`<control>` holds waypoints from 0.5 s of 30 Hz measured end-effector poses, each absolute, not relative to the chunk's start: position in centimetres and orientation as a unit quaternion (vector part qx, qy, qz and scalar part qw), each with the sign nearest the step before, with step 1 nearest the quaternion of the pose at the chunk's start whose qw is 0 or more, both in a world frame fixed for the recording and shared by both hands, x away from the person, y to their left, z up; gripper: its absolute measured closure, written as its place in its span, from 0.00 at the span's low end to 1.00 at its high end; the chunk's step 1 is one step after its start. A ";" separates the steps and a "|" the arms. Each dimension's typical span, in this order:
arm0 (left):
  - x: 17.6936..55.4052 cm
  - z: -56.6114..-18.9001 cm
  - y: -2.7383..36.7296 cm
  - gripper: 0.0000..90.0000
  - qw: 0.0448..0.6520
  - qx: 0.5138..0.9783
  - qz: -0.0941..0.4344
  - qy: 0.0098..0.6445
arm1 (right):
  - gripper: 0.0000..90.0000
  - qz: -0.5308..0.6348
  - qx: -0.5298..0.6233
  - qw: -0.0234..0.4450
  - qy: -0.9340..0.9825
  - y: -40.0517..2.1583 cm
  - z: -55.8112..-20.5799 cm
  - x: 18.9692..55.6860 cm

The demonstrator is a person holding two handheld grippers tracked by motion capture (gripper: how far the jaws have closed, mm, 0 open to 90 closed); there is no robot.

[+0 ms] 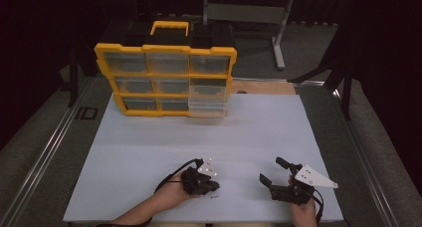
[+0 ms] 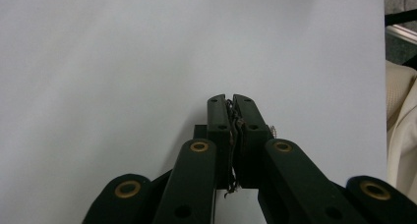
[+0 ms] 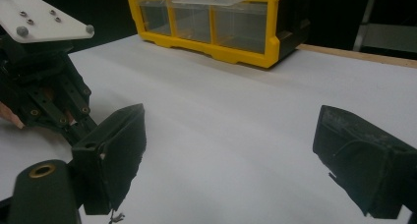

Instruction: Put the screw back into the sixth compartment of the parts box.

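Observation:
My left gripper [image 1: 215,187] rests low on the white table sheet [image 1: 199,137] at the front, tipped down toward it, held in a hand that comes in from the bottom. In the left gripper view its jaws [image 2: 229,98] stand pressed together, with frayed pad lining between them. A tiny metal piece [image 2: 274,131], perhaps a screw, lies on the sheet right beside the jaw; it is also a dark speck [image 1: 214,197] under the gripper. My right gripper [image 1: 271,170] sits to the right, jaws wide apart [image 3: 226,150] and empty. The left gripper [image 3: 74,118] appears at the left of the right gripper view.
A yellow and black parts organizer [image 1: 166,80] with clear drawers stands upright at the table's far edge [image 3: 211,22]. Its lower right drawer [image 1: 208,107] sticks out a little. A bare strip of wooden table [image 1: 263,86] lies beyond the sheet. Metal stand legs [image 1: 278,43] stand behind.

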State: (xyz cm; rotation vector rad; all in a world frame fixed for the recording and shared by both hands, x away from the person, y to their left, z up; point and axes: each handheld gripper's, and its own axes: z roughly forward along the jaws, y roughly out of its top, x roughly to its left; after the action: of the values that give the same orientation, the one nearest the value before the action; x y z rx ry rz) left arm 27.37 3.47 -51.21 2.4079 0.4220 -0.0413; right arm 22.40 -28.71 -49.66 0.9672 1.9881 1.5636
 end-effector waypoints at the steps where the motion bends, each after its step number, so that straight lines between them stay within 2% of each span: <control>1: 27.4 -51.1 3.5 0.98 0.341 0.926 -0.013 0.162 | 0.14 0.564 0.348 0.215 0.717 -28.7 -49.7 22.4; 15: 28.2 -45.6 5.4 0.98 0.387 0.907 0.017 0.163 | 0.14 0.564 0.349 0.214 0.717 -28.7 -49.7 22.4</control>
State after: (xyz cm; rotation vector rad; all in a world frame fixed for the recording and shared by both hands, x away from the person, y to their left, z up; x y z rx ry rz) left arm 28.24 5.42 -45.62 2.3093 0.4136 0.0422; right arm 22.42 -28.71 -49.68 0.9689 1.9886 1.5644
